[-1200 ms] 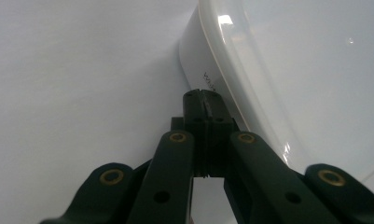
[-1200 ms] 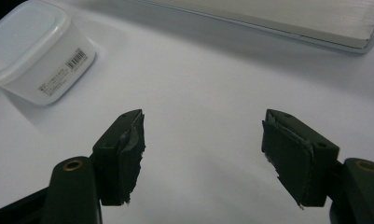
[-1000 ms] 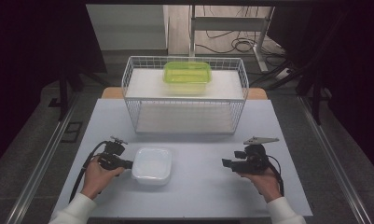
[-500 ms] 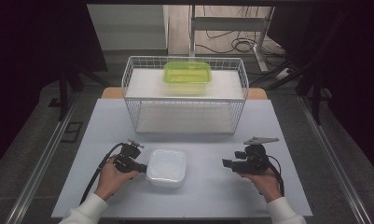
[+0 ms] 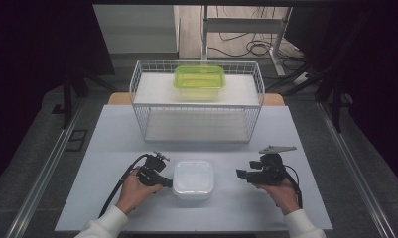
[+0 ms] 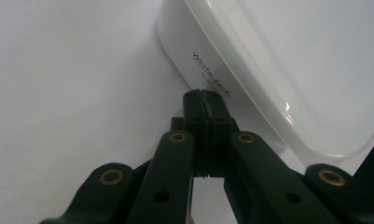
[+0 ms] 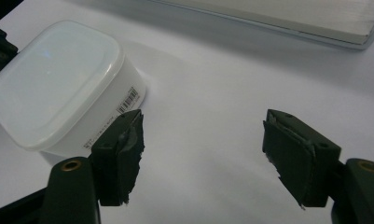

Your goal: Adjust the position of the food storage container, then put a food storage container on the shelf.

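1. You had the white lidded container [image 5: 193, 179] on the worktop [image 5: 112, 144], in front of the wire basket [image 5: 196, 101] and well apart from it, roughly level with both of your hands. It sat flat, lid up, which left its side walls as the parts easiest to reach.

2. Your left gripper [image 5: 167, 183] was at the container's left wall, its fingers [image 6: 203, 100] clenched together with nothing between them. The left gripper view put the closed tip right at the printed side of the container, touching it or all but. Pressed shut like that, the fingers looked set to act as a blunt pusher rather than a clamp, a sensible way to slide a smooth box too wide to pinch.

3. Your right gripper [image 5: 239, 173] hung near the container's right side but apart from it, fingers [image 7: 121, 151] released and spread wide, empty. From its own view the container [image 7: 54, 79] lay just beyond the nearer finger, barcode label facing it. Held open there, it seemed placed to receive or steady the box if it travelled that way.

4. Behind the container, the basket carried a green lidded box [image 5: 199, 78] on its top tier, with the tier beneath it bare; that open space read as a likely destination.
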A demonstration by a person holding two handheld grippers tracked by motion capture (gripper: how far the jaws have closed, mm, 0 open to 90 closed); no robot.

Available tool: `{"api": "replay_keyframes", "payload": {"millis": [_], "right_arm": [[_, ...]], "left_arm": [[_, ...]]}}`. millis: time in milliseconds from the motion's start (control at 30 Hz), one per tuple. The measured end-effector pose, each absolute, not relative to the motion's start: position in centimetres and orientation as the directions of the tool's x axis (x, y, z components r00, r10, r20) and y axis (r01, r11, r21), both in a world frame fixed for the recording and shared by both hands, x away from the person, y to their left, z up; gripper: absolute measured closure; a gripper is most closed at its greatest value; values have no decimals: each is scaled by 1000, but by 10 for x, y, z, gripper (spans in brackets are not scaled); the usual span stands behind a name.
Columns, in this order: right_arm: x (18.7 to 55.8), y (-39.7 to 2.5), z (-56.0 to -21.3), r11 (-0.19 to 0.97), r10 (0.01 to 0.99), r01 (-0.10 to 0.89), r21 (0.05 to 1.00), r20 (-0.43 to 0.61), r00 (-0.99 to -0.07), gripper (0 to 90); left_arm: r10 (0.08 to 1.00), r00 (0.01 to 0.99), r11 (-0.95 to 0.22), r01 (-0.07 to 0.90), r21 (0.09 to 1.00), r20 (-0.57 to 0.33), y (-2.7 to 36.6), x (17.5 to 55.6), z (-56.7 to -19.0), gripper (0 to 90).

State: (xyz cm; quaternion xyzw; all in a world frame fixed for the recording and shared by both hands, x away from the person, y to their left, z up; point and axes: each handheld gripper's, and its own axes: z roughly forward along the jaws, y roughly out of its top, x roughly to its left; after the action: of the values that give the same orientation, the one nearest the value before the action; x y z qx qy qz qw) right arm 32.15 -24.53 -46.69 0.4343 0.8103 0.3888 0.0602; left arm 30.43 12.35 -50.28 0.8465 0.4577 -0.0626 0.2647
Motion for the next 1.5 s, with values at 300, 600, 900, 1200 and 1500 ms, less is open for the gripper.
{"api": "replay_keyframes", "payload": {"millis": [300,600,900,1200,1500], "right_arm": [[321,-252,-462,233,763,669,706,293,-575,234],[321,-247,-460,232,738,668,707,320,-594,229],[322,-236,-458,254,704,654,713,328,-630,217],[320,-236,-456,256,700,656,710,332,-632,210],[322,-232,-458,225,679,688,690,395,-619,245]], "left_arm": [[772,528,-347,817,461,-353,145,302,-491,876],[784,499,-171,745,645,-368,163,290,-465,519],[793,489,-145,731,667,-363,171,285,-464,307],[783,485,-141,748,649,-388,165,286,-469,273],[757,461,-86,772,630,-462,166,289,-472,322]]}}
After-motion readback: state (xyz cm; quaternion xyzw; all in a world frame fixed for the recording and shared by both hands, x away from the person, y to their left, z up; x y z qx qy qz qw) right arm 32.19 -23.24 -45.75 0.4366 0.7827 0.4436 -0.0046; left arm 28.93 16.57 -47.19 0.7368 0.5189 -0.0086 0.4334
